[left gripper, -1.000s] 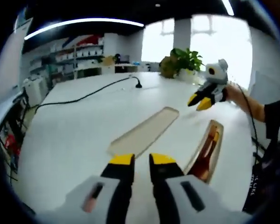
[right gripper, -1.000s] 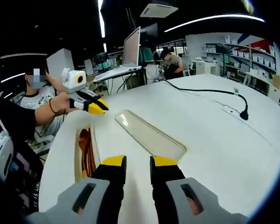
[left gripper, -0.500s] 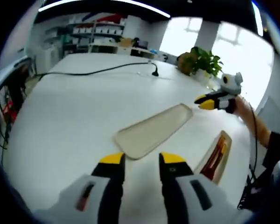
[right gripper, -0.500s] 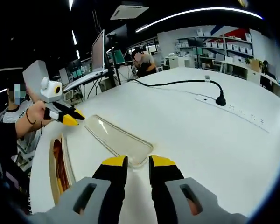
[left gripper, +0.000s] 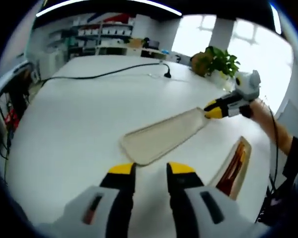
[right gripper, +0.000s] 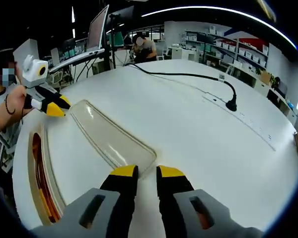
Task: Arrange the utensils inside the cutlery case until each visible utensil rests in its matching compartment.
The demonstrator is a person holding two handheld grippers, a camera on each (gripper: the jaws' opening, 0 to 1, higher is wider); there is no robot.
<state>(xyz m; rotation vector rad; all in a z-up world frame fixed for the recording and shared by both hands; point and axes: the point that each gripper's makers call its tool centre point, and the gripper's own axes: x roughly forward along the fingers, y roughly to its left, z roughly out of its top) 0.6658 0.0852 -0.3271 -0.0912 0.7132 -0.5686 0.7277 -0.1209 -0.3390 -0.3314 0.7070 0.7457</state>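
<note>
A clear, shallow case lid (left gripper: 164,136) (right gripper: 109,136) lies flat on the white table (left gripper: 79,124). Beside it is the wooden cutlery case (left gripper: 233,168) (right gripper: 39,173), holding orange and brown utensils packed close together. My left gripper (left gripper: 151,171) hovers just short of the lid's near end, jaws a little apart and empty; it also appears as the left gripper (right gripper: 53,106) held by a hand at the lid's far corner. My right gripper (right gripper: 147,173) is shut and empty at the lid's opposite end; the right gripper (left gripper: 214,110) has its tips at the lid's edge.
A black cable with a plug (left gripper: 166,75) (right gripper: 232,104) runs across the far table. A potted plant (left gripper: 216,62) stands at one edge. A monitor (right gripper: 97,27) and seated people are beyond the other edge. Shelves line the back wall.
The right gripper has come down to the lid's far end. My left jaws have parted slightly. Both views have shifted toward the lid.
</note>
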